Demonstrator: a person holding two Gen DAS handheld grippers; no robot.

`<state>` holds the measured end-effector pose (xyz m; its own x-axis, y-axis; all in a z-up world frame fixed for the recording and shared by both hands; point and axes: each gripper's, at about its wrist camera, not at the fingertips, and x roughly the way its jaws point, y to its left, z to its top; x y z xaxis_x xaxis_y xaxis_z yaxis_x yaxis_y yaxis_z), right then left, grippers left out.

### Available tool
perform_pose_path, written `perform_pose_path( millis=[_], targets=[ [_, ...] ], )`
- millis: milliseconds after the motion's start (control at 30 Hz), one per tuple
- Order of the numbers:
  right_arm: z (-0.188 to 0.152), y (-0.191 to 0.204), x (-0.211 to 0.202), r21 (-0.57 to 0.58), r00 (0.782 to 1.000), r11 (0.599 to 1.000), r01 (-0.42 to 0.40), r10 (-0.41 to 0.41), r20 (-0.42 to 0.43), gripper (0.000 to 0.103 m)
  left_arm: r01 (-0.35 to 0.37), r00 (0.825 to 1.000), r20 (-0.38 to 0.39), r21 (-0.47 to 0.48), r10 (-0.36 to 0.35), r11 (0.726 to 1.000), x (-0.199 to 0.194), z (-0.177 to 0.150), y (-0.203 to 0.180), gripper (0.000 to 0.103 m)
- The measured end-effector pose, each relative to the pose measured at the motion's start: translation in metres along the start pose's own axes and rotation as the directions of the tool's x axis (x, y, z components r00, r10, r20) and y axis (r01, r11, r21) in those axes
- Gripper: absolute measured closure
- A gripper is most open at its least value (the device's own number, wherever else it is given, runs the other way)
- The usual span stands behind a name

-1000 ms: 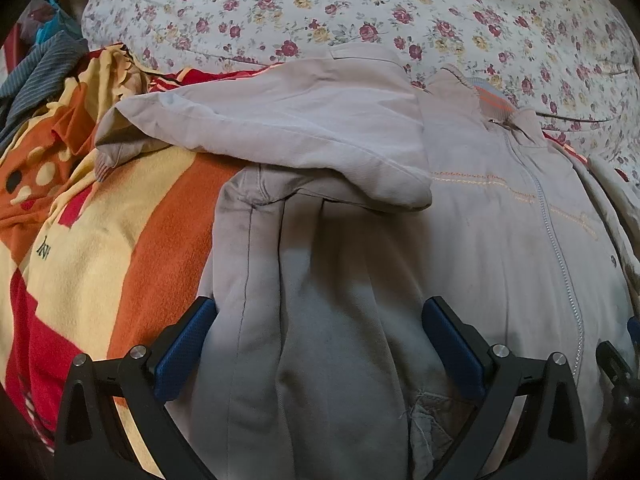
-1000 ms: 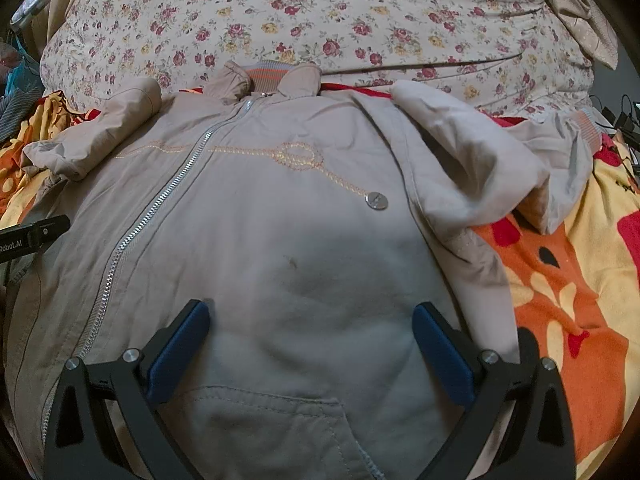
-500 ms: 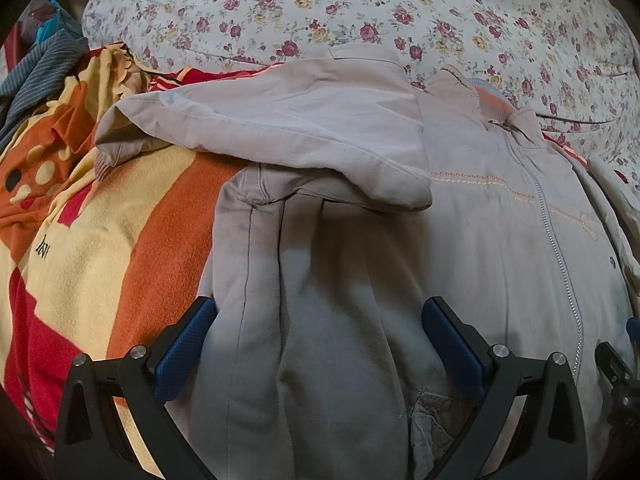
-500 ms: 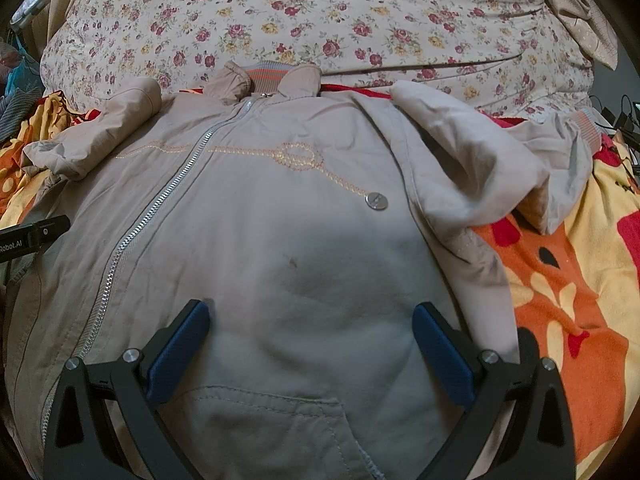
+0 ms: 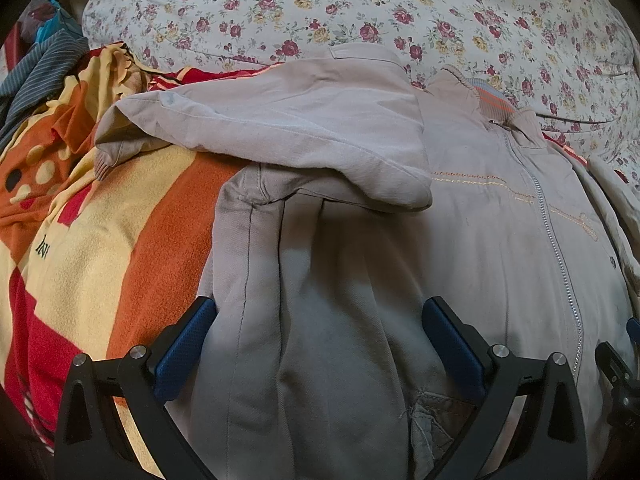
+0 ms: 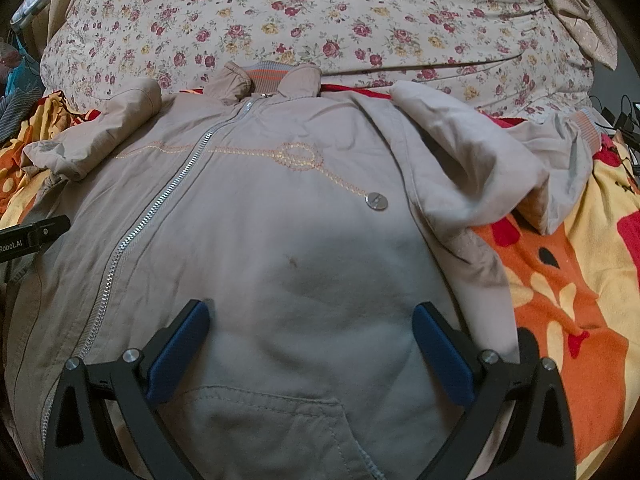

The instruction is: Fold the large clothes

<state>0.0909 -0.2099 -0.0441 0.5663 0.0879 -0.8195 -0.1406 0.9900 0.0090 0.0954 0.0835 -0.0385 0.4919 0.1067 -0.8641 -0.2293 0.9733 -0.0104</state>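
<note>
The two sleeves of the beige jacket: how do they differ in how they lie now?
The left-side sleeve lies across the jacket's chest corner and reaches out over the striped blanket, fairly straight. The right-side sleeve is bent back on itself, its ribbed cuff showing near the floral quilt. Both are beige, and neither is held.

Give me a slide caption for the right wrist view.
Open right hand-held gripper above a zipped beige jacket spread on an orange blanket, floral pillow behind.
</note>
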Motion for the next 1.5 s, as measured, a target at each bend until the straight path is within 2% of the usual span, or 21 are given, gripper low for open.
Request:
perform_pose_path(
  millis=[1500],
  targets=[
    [-0.0003, -0.0010, 0.0000, -0.001, 1.000, 1.000, -0.001, 0.001, 0.001, 0.000, -0.006, 1.000, 0.012, 0.001, 0.006, 1.000, 0.0001, -0.0010, -0.0008, 0.007]
  ],
)
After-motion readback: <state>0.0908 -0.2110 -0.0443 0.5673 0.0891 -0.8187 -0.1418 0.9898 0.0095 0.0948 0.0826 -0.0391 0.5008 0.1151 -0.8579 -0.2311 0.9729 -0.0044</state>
